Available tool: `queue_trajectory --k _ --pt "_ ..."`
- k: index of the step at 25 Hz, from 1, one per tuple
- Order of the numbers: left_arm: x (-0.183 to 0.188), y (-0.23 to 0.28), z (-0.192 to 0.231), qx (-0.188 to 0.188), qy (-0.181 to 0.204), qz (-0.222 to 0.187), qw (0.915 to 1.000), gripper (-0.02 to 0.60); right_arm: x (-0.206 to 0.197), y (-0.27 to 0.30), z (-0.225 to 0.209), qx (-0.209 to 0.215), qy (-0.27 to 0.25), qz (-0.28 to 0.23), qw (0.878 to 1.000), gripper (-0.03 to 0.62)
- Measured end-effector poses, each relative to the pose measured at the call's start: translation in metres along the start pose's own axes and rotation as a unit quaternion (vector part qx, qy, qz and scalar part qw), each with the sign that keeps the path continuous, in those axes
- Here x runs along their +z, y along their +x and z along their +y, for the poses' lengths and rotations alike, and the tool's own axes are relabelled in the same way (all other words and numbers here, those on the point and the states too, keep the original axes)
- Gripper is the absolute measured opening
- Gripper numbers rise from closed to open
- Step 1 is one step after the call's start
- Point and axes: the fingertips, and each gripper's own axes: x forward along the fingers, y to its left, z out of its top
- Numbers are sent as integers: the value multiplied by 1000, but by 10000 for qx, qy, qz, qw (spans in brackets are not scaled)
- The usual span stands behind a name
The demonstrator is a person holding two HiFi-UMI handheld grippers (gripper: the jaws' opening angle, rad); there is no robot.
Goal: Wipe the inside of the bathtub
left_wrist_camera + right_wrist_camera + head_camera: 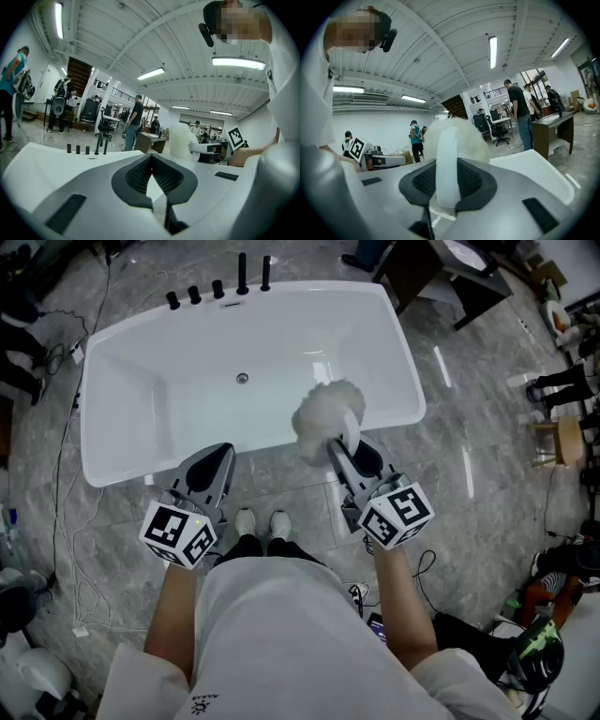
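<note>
Right tool [339,448] clamps the stiff white handle [446,159] of the fluffy duster [326,413] (light, soft, best held low on that handle, I judge) over the bathtub [122,399] rim at upper centre; left tool [214,465] is closed, empty.

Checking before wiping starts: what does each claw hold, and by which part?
The right claw grips the fluffy duster by its white handle; left claw is shut, empty.
</note>
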Motion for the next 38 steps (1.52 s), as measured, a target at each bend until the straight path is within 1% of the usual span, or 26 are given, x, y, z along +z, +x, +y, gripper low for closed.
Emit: queue_trajectory --k 4,7,12,16,20,25,29,34,38 --pt "12 -13 6 23 -1 -55 10000 9 8 -5 17 -95 57 -80 9999 92" --pt "13 -20 7 70 78 -38 9999 11 10 -10 27 -117 77 -121 9998 92" --pt "22 -26 10 87 153 -108 9998 11 14 -16 28 -293 53 -188 9994 92" --pt "33 -26 18 166 163 -268 9994 9 16 -10 33 -290 3 -207 9994 92" --pt "38 -24 19 193 197 -308 9991 9 16 -9 33 -293 -10 -199 9994 92" --pt "38 -26 24 200 181 -309 9992 9 16 -6 35 -257 22 -199 9995 94" --pt "33 -23 19 132 177 -249 9994 11 16 -10 33 -263 18 -215 9994 94" --pt "34 -24 17 124 153 -215 9996 9 18 -9 40 -55 53 -218 9997 94" --pt "32 -21 11 120 131 -189 9997 9 18 -12 36 56 16 -247 9997 94"
